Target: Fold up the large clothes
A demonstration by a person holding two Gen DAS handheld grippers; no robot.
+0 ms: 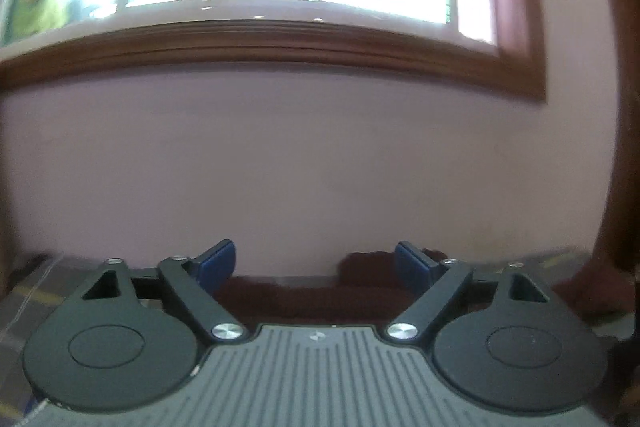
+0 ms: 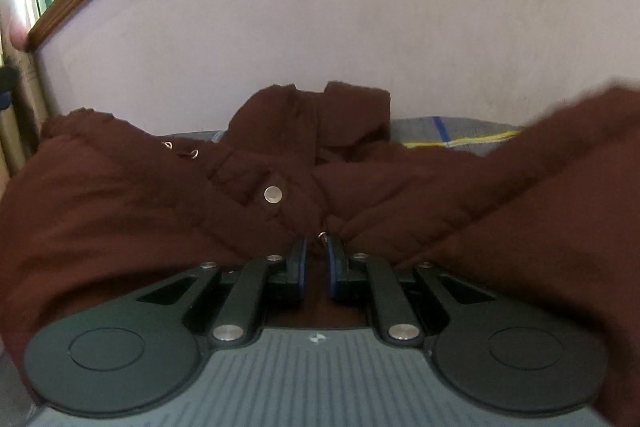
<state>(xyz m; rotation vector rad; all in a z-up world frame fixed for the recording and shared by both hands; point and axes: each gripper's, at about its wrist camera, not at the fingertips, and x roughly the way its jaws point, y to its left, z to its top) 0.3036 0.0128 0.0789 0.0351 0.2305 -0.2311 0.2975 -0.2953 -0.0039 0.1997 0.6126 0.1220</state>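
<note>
Here, in the left wrist view, the left gripper [image 1: 316, 263] has its blue-padded fingers [image 1: 216, 261] spread wide with nothing between them; a strip of dark maroon quilted jacket [image 1: 304, 293] lies just below, before a pale lilac wall [image 1: 304, 155] and a brown wooden window frame [image 1: 280, 43]. In the right wrist view, the right gripper [image 2: 316, 259] is pressed together; whether it pinches the fabric cannot be told. The jacket [image 2: 120, 195] spreads around it, silver snap button [image 2: 273, 194] up, on a grey checked bedsheet [image 2: 448, 135].
</note>
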